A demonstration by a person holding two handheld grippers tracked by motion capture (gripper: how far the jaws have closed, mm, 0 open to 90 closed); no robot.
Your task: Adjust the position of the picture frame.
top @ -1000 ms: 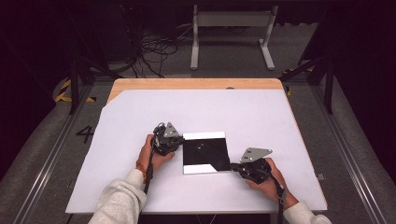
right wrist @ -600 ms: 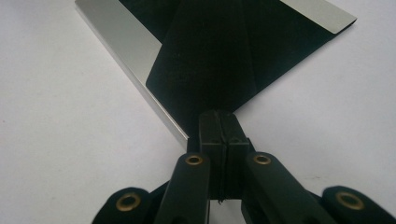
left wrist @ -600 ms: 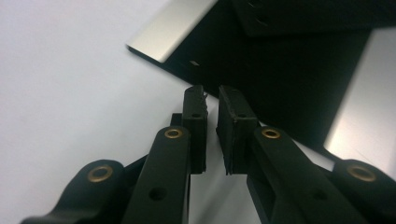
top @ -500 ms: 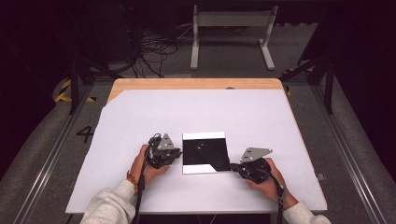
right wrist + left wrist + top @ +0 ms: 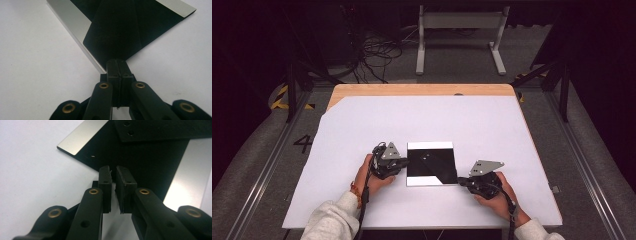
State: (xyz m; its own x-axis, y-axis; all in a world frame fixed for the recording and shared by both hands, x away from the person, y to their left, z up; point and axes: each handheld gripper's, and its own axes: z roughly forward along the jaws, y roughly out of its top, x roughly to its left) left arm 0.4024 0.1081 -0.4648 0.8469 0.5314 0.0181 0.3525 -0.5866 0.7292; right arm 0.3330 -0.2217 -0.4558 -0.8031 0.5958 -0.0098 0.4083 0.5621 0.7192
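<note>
Left gripper (image 5: 399,162) sits at the near-left edge of the black sheet (image 5: 432,162), jaws a narrow gap apart, gripping nothing; right gripper (image 5: 463,181) is clamped on the sheet's folded near-right corner; judging by this, the left should close on its edge while the right keeps the fold taut; beyond both, white table cover (image 5: 492,120), wooden rim, dark floor with cables.

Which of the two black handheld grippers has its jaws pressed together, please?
The right gripper, at the shiny black square plate's near-right corner; the left gripper's jaws show a gap.
</note>
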